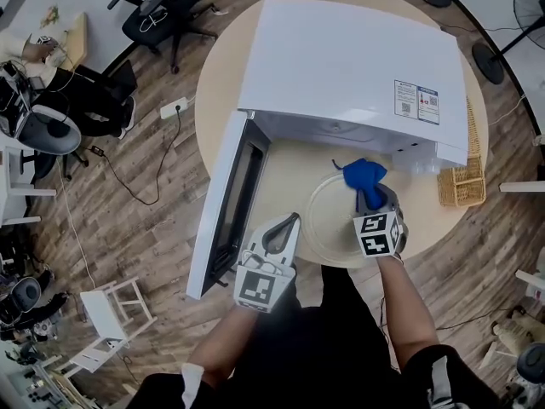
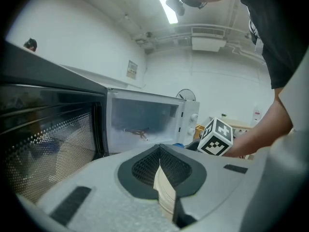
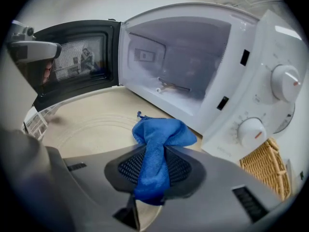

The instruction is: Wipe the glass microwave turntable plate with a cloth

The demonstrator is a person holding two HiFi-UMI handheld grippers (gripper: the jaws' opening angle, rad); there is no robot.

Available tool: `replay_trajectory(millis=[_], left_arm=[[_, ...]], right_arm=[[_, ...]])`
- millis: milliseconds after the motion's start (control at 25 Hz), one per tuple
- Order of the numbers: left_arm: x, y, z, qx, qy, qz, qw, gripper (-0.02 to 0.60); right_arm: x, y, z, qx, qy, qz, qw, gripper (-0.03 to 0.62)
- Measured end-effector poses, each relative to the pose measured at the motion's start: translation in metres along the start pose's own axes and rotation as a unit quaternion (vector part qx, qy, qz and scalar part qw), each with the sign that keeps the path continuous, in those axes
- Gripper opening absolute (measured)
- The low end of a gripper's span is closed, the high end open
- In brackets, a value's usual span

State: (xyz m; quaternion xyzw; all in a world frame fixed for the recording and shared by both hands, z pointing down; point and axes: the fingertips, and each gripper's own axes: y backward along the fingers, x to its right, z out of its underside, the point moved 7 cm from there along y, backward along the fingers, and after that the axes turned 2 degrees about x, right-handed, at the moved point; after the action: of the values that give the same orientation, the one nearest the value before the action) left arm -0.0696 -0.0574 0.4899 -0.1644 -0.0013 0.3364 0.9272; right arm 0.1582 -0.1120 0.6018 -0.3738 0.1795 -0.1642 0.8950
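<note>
Crumpled blue cloth (image 3: 161, 134) over the clear round glass turntable plate (image 1: 328, 226)
Right gripper (image 3: 153, 153) clamps the cloth, left gripper (image 2: 161, 164) pinches the plate's rim, white microwave (image 1: 358, 66) open.

Open door (image 1: 223, 211) left of plate (image 1: 328, 224), basket (image 1: 461, 184) right

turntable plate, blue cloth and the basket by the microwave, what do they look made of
Plate: clear glass, glossy; the table shows through its moulded rings. Cloth: soft blue fabric, probably microfibre, bunched in folds. Basket: woven wicker or rattan, matt tan.
</note>
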Motion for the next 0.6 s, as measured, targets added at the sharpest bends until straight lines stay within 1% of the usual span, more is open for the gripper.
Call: replay_trajectory(millis=[320, 480, 600], left_arm=[[0.001, -0.003, -0.001, 0.001, -0.01, 0.008, 0.9999, 0.006], [0.001, -0.002, 0.0, 0.0, -0.008, 0.011, 0.9999, 0.006], [0.001, -0.001, -0.001, 0.001, -0.009, 0.012, 0.9999, 0.006]], right_arm=[[0.017, 0.005, 0.012, -0.011, -0.006, 0.035, 0.999, 0.091], [0.018, 0.007, 0.013, -0.007, -0.008, 0.038, 0.999, 0.091], [0.015, 0.012, 0.008, 0.008, -0.017, 0.037, 0.999, 0.089]])
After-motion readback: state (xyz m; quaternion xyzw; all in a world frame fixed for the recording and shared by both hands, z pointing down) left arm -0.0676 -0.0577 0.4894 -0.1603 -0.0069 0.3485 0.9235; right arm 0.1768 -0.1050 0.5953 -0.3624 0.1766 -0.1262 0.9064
